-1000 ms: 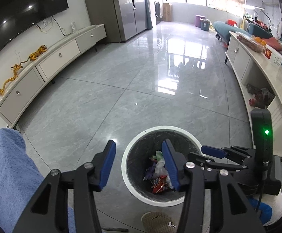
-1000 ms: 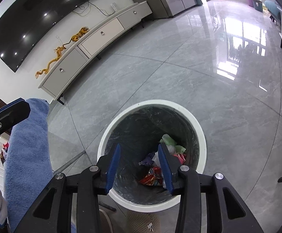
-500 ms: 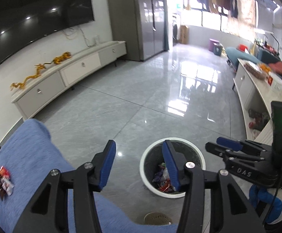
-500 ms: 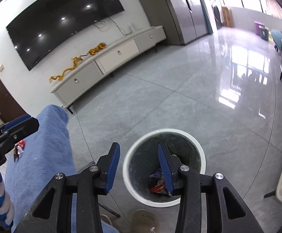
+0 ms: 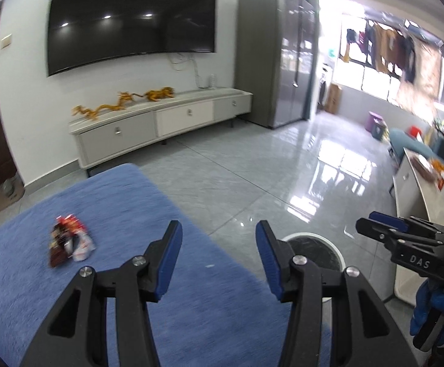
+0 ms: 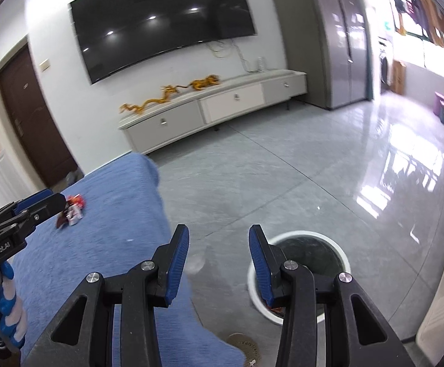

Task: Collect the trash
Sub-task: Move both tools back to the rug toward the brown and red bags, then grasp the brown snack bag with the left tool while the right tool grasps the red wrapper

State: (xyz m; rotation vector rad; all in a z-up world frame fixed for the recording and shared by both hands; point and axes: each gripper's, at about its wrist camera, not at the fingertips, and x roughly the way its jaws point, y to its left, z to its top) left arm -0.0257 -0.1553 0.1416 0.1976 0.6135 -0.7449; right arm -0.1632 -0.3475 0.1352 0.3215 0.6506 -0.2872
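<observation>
On the far left a dark brown door (image 6: 29, 116) stands in the white wall. Below it, a blue plush cover (image 5: 124, 223) spreads over the tabletop, and a crumpled red and white snack wrapper (image 5: 69, 241) lies on it, towards the cover's left part; in the right wrist view the same wrapper sits just beyond the tip of the left claw.

The left claw (image 5: 217, 253) hangs over the blue cover's right part with its blue-padded jaws apart and nothing between them. The wrapper is well to its left, untouched.

On the wall behind hangs a large black television (image 5: 130, 18), and under it runs a long pale TV cabinet (image 5: 160, 122) carrying a golden dragon ornament (image 5: 124, 102).

The right claw (image 6: 218, 257) is also spread, empty, above the grey tiled floor (image 6: 283, 177) at the cover's edge. From the left wrist view it shows at the right side, its blue tips pointing left, gripped by a hand in a blue glove (image 5: 435, 309).

Just right of both claws, a round trash bin (image 6: 310, 235) with a white rim stands on the floor; a bit of red trash peeks out inside it behind the right claw's finger. A tall grey cabinet (image 5: 273, 58) follows, then bright windows with hanging laundry (image 5: 383, 46), and at the far right a white counter (image 5: 417, 189).
</observation>
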